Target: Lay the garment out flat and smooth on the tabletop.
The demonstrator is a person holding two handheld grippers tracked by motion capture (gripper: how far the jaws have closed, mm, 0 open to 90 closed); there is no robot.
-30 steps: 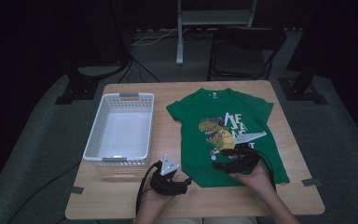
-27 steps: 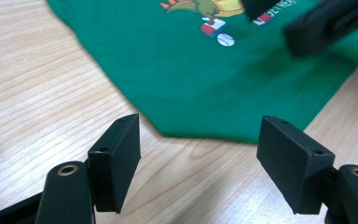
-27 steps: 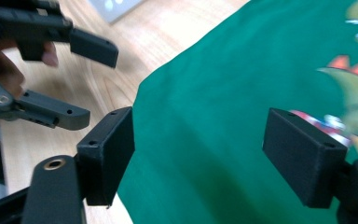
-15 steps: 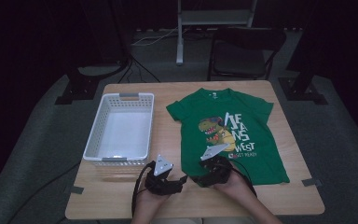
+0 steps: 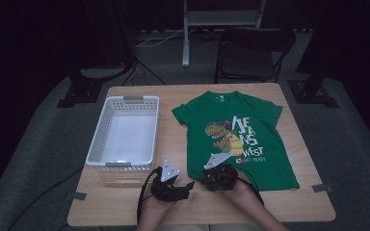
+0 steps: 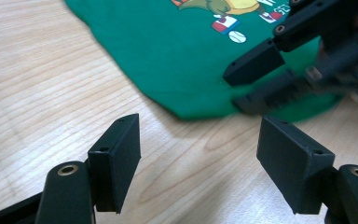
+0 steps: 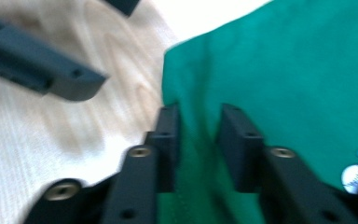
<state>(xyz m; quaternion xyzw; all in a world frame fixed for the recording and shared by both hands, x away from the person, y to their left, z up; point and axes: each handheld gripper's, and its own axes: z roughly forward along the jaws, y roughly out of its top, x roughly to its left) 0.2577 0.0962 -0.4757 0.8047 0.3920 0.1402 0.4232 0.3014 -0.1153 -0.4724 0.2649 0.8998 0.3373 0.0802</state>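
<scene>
Here, at the near edge of a wooden table, a person's two hands hold black grippers close together. The left gripper rests over bare wood just left of the shirt's near left corner, its jaws spread wide apart with nothing between them. Just to its right, the right gripper sits on the near left corner of a green T-shirt, its jaws narrowed around a fold of the fabric's hem; whether they fully pinch it I cannot tell, as the view is blurred. The T-shirt lies flat on the right half of the table, printed with a cartoon dinosaur, its collar at the far side. Farther left stands a white slotted basket, well apart from the shirt.
</scene>
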